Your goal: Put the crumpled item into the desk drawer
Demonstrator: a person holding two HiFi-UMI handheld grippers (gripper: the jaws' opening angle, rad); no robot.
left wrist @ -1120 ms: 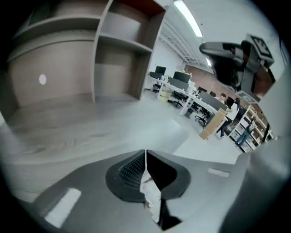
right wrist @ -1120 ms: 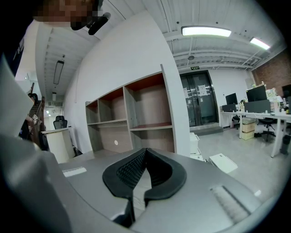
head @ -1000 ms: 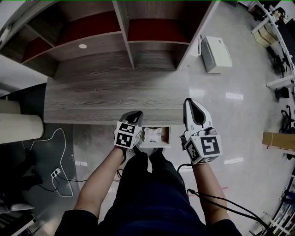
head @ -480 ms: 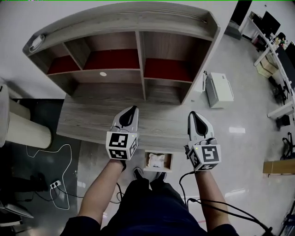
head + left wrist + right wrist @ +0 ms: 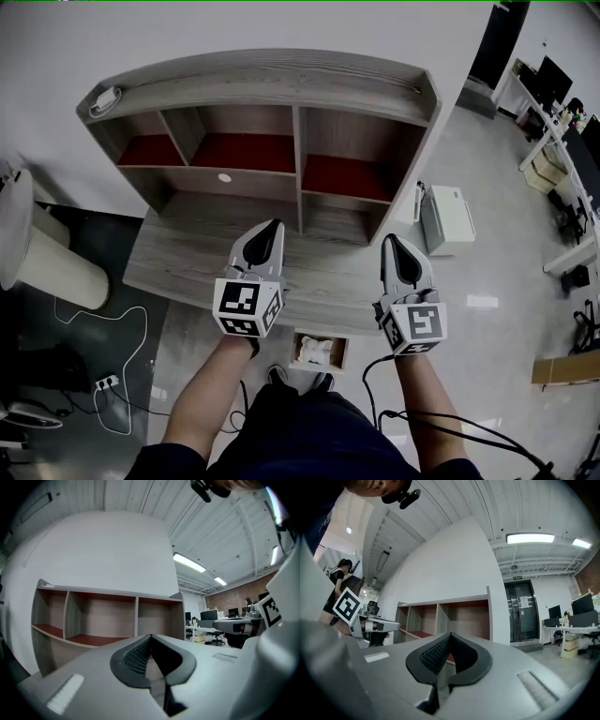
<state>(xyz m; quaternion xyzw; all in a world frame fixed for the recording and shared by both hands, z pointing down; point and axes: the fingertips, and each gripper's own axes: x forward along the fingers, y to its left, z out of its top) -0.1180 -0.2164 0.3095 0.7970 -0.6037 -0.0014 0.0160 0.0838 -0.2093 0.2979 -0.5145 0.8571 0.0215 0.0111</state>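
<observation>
Down near the bottom middle of the head view, the crumpled item is sitting inside the open drawer, which is sticking out from under the front edge of the table. The left gripper and right gripper are both hanging over the table around the frame's centre. Both are clenched with nothing between the jaws, and they're pointing toward the shelf unit up top.
</observation>
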